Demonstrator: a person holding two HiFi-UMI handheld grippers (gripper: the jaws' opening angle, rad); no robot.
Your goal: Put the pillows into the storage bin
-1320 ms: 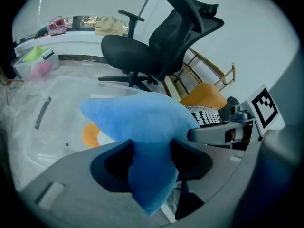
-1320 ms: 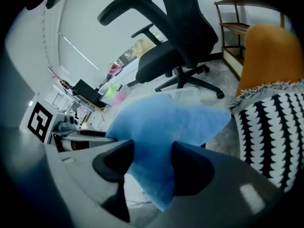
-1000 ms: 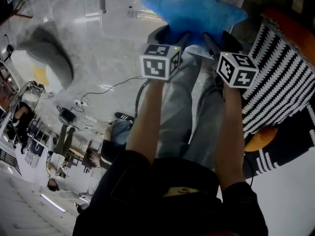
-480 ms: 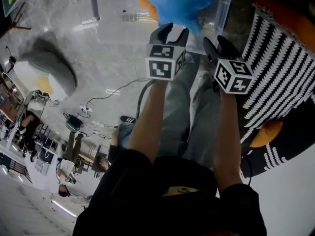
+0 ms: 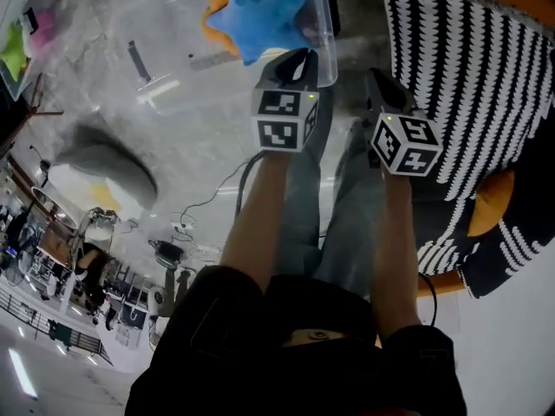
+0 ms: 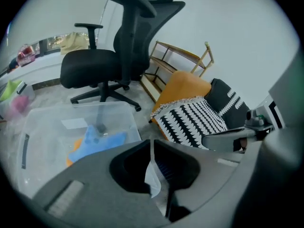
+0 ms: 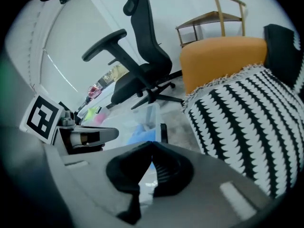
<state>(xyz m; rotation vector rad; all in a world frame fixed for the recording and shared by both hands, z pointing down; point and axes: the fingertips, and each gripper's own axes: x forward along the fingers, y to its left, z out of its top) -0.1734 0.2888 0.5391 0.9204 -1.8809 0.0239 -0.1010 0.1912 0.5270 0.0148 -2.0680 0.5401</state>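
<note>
The left claw [image 5: 293, 61] hangs at the bin's [image 5: 322, 33] corner, its jaws closing and almost together, with nothing between them. The right claw [image 5: 381, 83], just beside the bin, is pinched together and empty. The blue pillow [image 5: 260, 16] lies inside the bin, and a striped pillow [image 5: 468, 85] sits beside it.

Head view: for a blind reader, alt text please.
A blue star-shaped pillow lies in a clear plastic storage bin, beyond the shut right gripper and the left gripper, its fingers closing on nothing. A black-and-white patterned pillow sits at right.
</note>
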